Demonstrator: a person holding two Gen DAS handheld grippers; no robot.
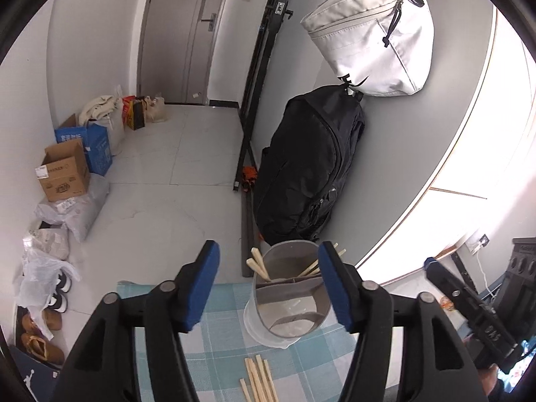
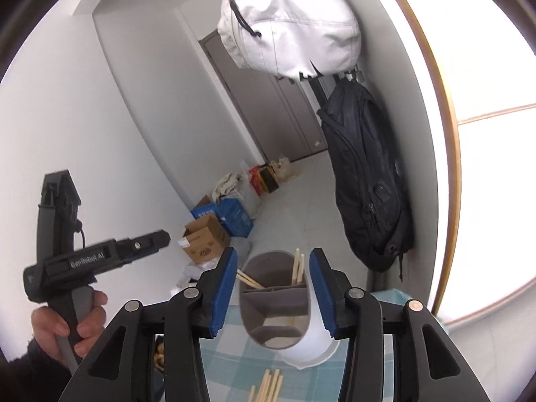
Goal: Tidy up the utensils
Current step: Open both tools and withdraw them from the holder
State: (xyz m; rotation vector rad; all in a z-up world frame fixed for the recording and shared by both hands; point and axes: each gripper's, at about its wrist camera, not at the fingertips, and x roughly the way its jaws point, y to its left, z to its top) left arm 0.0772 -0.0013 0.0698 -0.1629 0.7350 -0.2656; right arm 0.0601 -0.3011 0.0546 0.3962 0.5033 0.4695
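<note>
Both the left gripper [image 1: 269, 286] and right gripper [image 2: 273, 289] hang spread and empty; next, pinch one chopstick [image 1: 258, 380] mid-table, then lift it into the holder [image 1: 288, 288] near the far edge.

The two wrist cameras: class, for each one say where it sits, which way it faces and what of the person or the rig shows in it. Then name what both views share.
Left wrist: sits behind the open left gripper, facing forward and down at the utensil holder; the right gripper shows at the right edge.
Right wrist: sits behind the open right gripper, facing the same holder; the left hand gripping its tool shows at the left.
Shared: holder, loose chopsticks on the checked cloth, black backpack, white bag.
</note>
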